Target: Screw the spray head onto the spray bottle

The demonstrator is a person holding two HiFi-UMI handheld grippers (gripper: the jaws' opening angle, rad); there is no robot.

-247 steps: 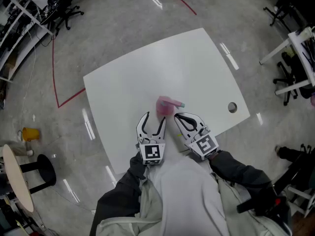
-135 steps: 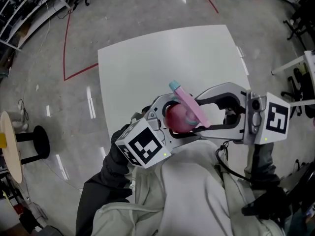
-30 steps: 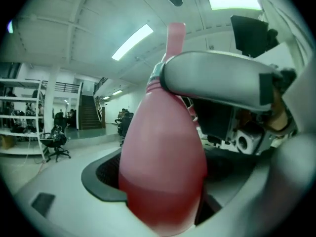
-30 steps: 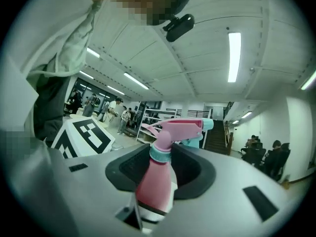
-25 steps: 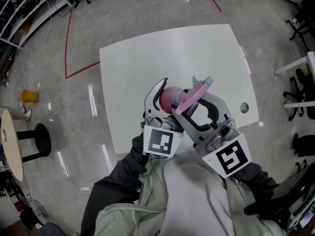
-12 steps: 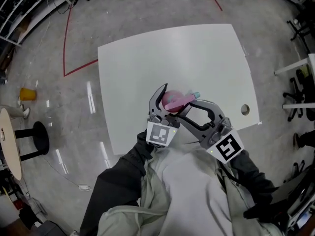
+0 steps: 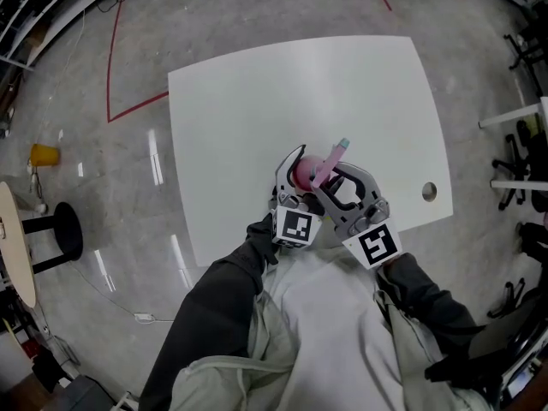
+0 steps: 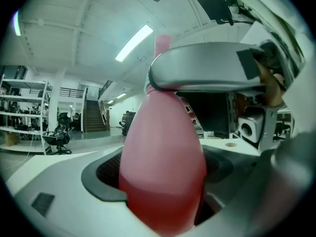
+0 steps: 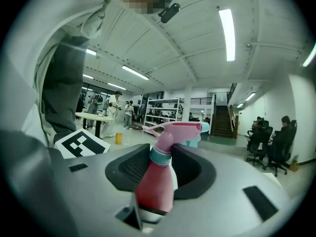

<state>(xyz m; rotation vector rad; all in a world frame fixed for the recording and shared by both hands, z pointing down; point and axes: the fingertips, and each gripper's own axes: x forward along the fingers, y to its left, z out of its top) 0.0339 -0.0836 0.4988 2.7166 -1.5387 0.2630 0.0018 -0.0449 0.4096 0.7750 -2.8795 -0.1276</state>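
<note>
A pink spray bottle point(image 7: 306, 171) stands upright between both grippers, low over the front of the white table point(image 7: 240, 101). Its pink spray head point(image 7: 330, 163) with a teal nozzle sits on a teal collar point(image 9: 160, 157). My left gripper point(image 7: 306, 166) is shut on the bottle's body point(image 8: 163, 167), which fills the left gripper view. My right gripper point(image 7: 330, 176) comes in from the right at the bottle's shoulder, just under the collar. Its jaws have just been closing, with the bottle point(image 9: 155, 186) between them and the pads on it. The bottle's base is hidden.
The table has a round cable hole point(image 7: 429, 192) near its right corner. On the floor are a yellow object point(image 7: 43, 154) and a black stool point(image 7: 60, 229) at the left, and office chairs point(image 7: 527, 32) at the right. Red tape point(image 7: 111, 67) marks the floor.
Both grippers have sunk together with the bottle toward the table's front edge. The spray head has swung from pointing right to pointing away from me.
</note>
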